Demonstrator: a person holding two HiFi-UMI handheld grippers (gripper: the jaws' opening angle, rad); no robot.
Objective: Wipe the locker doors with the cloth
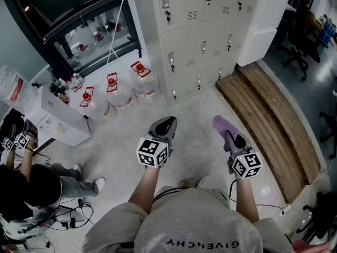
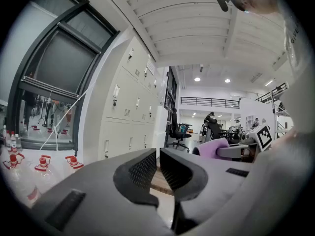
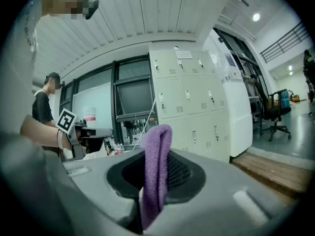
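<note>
Facing the grippers are beige lockers (image 1: pixel 196 36), flanked by water jugs (image 1: pixel 122 93) on the left and a wooden platform (image 1: pixel 274 115) on the right, with another person (image 1: pixel 31 186) seen at far left. Open floor (image 1: pixel 197 115) is seen between grippers and doors. The purple cloth (image 1: pixel 222 124) is clamped in the right gripper (image 1: pixel 231 139), well apart from the lockers, its long axis laid along the jaws and its folded end pointed toward the doors; the left gripper (image 1: pixel 166 122) is held with only a thin slit between its jaws, gripping nothing.
</note>
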